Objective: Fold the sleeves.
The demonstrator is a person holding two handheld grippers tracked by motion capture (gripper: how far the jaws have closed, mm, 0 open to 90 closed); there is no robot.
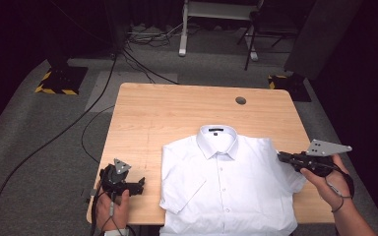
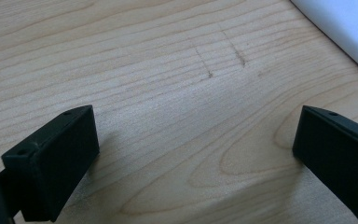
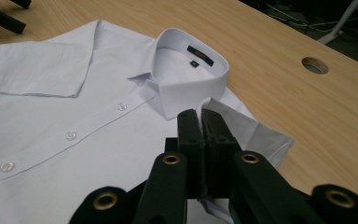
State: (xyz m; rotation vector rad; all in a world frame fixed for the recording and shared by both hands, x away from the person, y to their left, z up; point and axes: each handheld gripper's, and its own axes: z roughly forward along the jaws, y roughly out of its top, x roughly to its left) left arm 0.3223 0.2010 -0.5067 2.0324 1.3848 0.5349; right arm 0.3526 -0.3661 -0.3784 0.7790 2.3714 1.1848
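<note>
Fingers of the right gripper (image 1: 281, 156) clamp the shirt (image 1: 226, 191) at its sleeve edge, high view; shirt lies flat, buttoned, collar away from the person, on the tabletop (image 1: 152, 118). Left gripper (image 1: 140, 186) sits just left of the shirt.

Left gripper view: fingers (image 2: 51, 163) wide apart over bare wood, shirt corner upper right.

Right gripper view: fingers (image 3: 189, 135) pressed together on a sleeve fold, just right of the collar (image 3: 193, 70).

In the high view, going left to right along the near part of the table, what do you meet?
Left hand-held gripper → white short-sleeved shirt → right hand-held gripper, its jaws shut on the shirt's sleeve edge.
</note>
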